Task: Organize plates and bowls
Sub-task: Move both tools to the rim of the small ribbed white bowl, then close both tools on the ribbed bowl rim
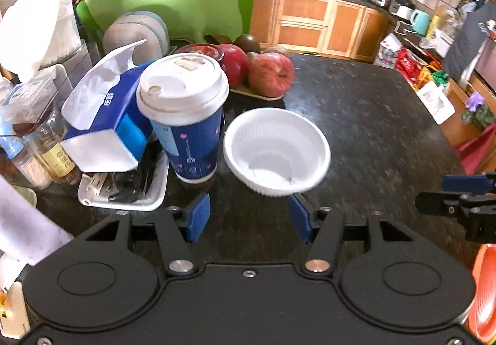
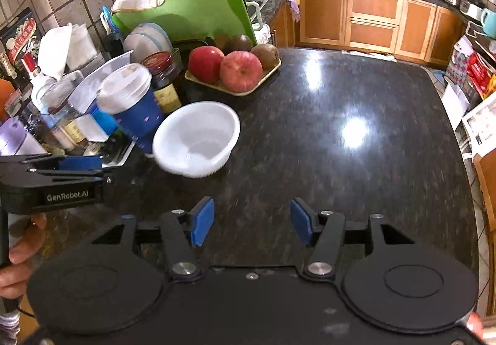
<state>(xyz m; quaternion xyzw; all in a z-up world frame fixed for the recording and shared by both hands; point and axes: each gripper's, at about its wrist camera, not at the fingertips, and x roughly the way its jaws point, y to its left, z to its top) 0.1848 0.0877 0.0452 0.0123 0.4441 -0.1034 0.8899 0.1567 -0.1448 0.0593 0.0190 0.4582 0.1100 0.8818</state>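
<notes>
On the dark tabletop (image 2: 310, 127) the white bowl (image 1: 276, 152) sat free, both your left tongs (image 1: 249, 217) and right tongs (image 2: 251, 221) were spread and empty, so you probably needed to grab it next.

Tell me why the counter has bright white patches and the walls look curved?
Right wrist view: the patches are ceiling light glaring off the polished dark countertop; the white bowl is smeared by motion blur. Left wrist view: no such glare, the bowl slightly blurred. Both views: the fisheye lens bends the tiled walls and cabinets.
</notes>
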